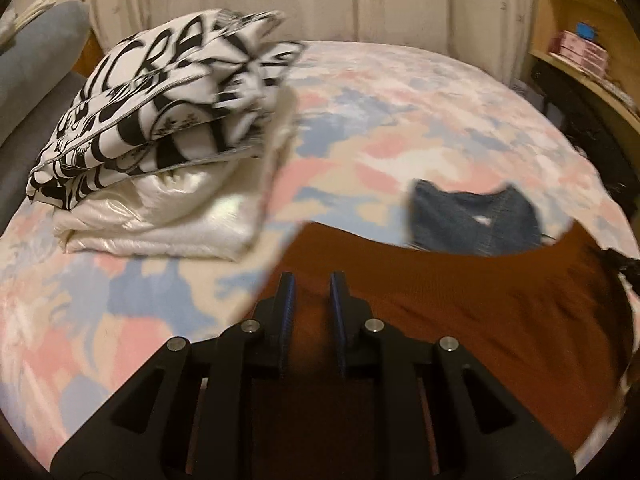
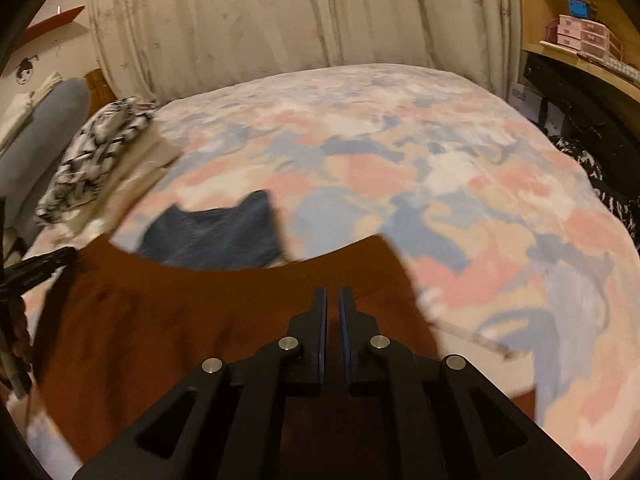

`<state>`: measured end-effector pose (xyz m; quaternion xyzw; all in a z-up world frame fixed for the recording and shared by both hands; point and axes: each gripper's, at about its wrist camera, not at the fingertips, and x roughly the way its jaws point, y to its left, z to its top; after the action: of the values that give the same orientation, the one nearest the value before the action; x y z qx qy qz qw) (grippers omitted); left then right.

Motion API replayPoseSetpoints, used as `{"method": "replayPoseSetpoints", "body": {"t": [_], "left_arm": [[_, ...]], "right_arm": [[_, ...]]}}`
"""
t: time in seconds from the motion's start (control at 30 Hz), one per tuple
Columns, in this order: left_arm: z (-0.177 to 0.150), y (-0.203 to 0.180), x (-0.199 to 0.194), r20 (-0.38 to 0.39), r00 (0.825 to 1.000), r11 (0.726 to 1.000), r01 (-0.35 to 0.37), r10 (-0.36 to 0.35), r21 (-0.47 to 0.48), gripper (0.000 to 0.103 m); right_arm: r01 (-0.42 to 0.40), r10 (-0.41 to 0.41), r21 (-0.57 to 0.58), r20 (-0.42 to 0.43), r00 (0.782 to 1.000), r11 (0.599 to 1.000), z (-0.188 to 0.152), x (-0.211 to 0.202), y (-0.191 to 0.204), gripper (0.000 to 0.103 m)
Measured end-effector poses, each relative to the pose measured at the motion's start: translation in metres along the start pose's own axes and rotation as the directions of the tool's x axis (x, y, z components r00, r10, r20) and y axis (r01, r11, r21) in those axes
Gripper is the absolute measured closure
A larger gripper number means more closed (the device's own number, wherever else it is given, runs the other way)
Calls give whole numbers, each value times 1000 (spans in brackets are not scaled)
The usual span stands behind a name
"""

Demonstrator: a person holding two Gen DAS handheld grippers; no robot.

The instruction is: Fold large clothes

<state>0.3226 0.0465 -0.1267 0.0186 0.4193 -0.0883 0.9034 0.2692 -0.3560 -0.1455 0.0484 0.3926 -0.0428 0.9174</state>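
A rust-brown garment (image 1: 460, 300) hangs stretched between my two grippers above the bed, its top edge sagging in a curve. In the left wrist view my left gripper (image 1: 312, 280) is shut on the garment's left part, with brown cloth filling the narrow gap between its jaws. My right gripper (image 2: 333, 294) is shut on the same brown garment (image 2: 180, 312) near its right corner. The left gripper (image 2: 40, 268) also shows at the left edge of the right wrist view. A small blue denim piece (image 1: 472, 220) lies flat on the bed just behind the brown edge.
The bed has a pastel pink, blue and cream cover (image 2: 400, 160). A folded black-and-white print garment (image 1: 160, 100) rests on a folded white one (image 1: 168, 216) at the bed's left. A grey pillow (image 1: 36, 60) lies beyond them. Wooden shelves (image 2: 580, 36) stand on the right, curtains (image 2: 260, 20) behind.
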Motion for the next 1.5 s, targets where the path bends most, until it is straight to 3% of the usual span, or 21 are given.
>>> {"method": "replayPoseSetpoints", "body": {"t": [0.2,0.33,0.47,0.53,0.63,0.73,1.03,1.2,1.5], "left_arm": [[-38,-53,-48,-32,995,995,95,-94,23,88],[-70,-77,-48,-79,994,996,75,-71,38,88],[-99,-72,-38,-98,995,999,-16,20,38,88],[-106,-64,-42,-89,995,998,-52,54,17,88],[-112,-50,-48,-100,995,999,-33,30,-29,88],[-115,-44,-55,-106,993,998,-47,43,-40,88],[-119,-39,-81,-139,989,995,-56,44,-86,88],[-125,-34,-106,-156,988,990,-40,19,-133,84],[-137,-42,-159,-130,992,991,-13,-4,-133,82]], "right_arm": [[-121,118,-47,-64,991,992,-37,-28,67,97],[-131,125,-60,-98,987,990,-70,-30,93,97],[-71,67,-28,-121,990,997,-97,-26,76,97],[-66,67,12,-122,990,998,-107,-30,55,103],[-57,63,59,-112,992,997,-117,-44,29,103],[95,-91,28,-114,989,995,-120,-50,13,103],[94,-73,180,-119,990,979,-131,-71,-16,100],[74,-53,210,-101,993,975,-136,-99,-14,100],[4,8,232,-55,998,973,-148,-156,14,99]]}}
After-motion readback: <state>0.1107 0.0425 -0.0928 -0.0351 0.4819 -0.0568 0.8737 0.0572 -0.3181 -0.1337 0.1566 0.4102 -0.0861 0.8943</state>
